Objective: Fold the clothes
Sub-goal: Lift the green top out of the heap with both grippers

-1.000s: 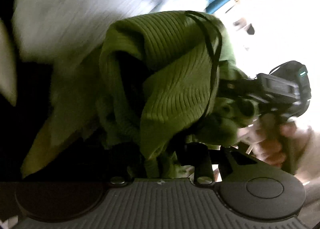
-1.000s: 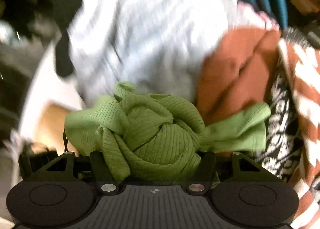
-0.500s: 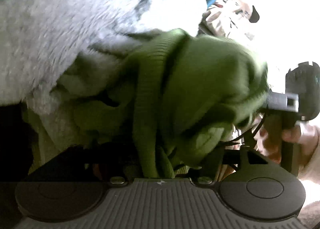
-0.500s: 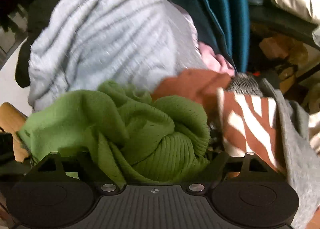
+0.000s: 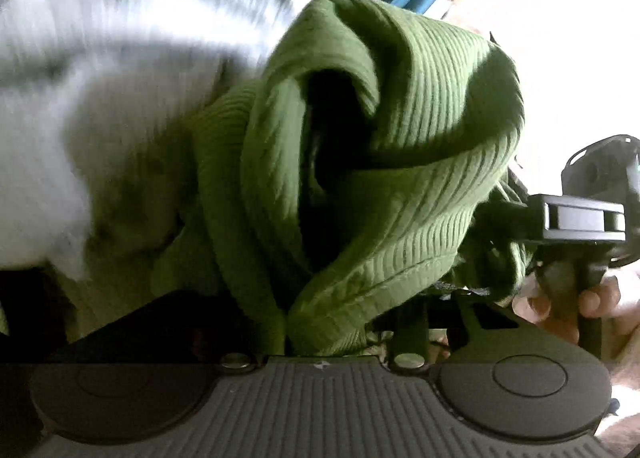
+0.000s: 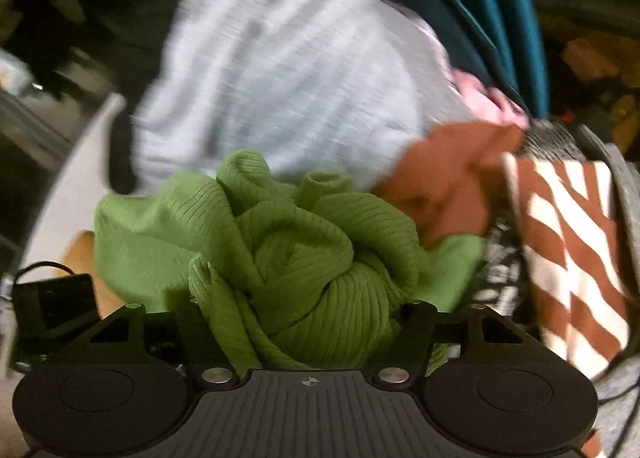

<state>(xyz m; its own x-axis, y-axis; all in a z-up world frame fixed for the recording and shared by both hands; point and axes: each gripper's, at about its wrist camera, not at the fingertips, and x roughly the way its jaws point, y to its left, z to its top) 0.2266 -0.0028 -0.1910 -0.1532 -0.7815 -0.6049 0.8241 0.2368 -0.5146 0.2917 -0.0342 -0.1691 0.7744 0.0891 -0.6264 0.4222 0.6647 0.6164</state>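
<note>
right wrist: both grippers' jaws bunched in green knit [image 6: 304, 266].

white surface [image 6: 68, 198], mostly hidden; grey striped knit [image 6: 280, 70] piled on it.

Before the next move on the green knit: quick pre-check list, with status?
1. Left tool has hold of the green knit: ok, cloth is bunched between its fingers.
2. Right tool has hold of the knit: ok, a wad fills its jaws.
3. Knit spread out for a fold: not ok, twisted and balled up in both views.
4. Knit free of the grey striped garment: cannot tell, it sits right behind and the frames are blurred.
5. Flat surface to lay it on: cannot tell, only a pile with the rust-and-white cloth shows.
</note>
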